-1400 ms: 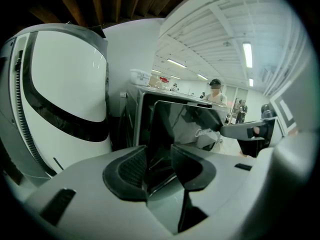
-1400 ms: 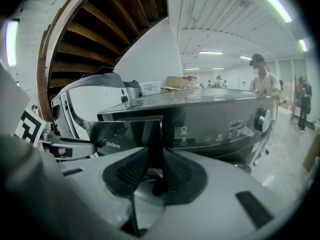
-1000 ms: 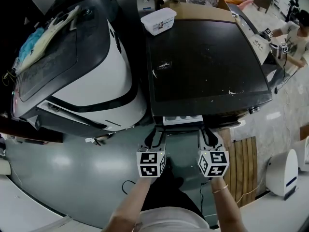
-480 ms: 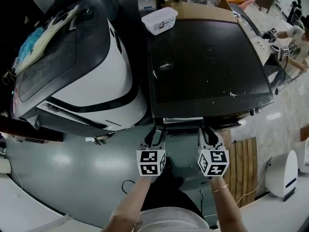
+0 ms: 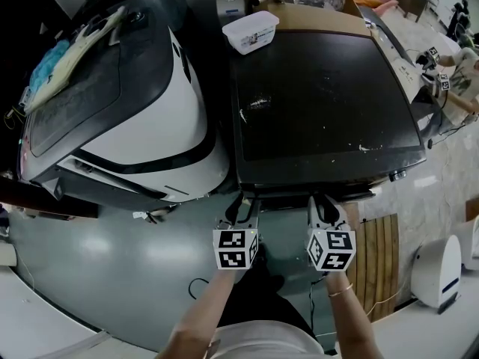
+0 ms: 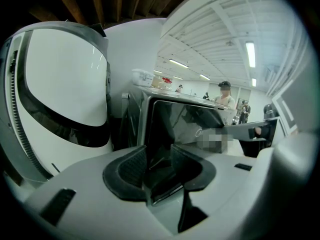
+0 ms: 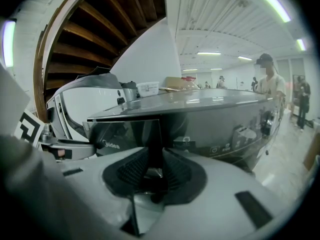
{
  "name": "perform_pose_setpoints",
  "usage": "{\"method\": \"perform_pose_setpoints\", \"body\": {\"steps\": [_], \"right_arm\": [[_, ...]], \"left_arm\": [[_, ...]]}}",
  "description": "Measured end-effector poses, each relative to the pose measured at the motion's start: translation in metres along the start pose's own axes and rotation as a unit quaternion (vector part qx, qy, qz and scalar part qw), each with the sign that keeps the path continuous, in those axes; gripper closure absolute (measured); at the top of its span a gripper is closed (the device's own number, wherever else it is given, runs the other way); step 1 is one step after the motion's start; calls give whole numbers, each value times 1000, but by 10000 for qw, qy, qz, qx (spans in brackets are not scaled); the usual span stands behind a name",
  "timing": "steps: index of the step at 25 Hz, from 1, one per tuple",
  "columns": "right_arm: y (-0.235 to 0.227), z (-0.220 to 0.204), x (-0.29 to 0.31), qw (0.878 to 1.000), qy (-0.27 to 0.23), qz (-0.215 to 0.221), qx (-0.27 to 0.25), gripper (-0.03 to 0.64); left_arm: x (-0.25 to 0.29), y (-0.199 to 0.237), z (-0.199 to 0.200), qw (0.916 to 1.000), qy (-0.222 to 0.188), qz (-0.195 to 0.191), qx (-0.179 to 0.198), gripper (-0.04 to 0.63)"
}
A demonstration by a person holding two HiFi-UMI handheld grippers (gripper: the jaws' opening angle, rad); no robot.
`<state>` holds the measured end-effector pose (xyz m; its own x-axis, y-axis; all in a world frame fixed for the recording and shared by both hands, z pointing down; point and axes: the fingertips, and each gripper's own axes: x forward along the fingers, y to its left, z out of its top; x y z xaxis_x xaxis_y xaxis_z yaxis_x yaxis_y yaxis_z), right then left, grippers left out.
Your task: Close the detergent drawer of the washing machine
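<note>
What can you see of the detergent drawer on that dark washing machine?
The detergent drawer is a dark, glossy, plastic-looking panel at the upper left of the washing machine's front, with pale Midea lettering. It sits pushed in, level with the control panel beside it; nothing sticks out past the front edge. The left gripper and right gripper point at it, jaws apart, gripping nothing; contact cannot be told.

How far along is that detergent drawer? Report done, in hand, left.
Done, it seems: the detergent drawer sits flush in the washing machine front, no tray sticking out. In hand: left claw and right claw are at that front edge, both open, holding nothing. Left: perhaps a last push to confirm it is seated, then draw back.
</note>
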<state>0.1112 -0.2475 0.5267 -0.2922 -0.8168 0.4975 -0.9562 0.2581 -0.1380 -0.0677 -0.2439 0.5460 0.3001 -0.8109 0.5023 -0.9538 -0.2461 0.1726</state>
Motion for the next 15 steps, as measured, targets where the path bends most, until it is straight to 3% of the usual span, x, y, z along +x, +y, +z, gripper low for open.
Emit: {"method": "perform_pose_setpoints", "body": {"steps": [15], "right_arm": [[-1,5,8,9999,46,-101,18,533]], "left_arm": [[7,3,5,10000,50,-9,-73,453]]}}
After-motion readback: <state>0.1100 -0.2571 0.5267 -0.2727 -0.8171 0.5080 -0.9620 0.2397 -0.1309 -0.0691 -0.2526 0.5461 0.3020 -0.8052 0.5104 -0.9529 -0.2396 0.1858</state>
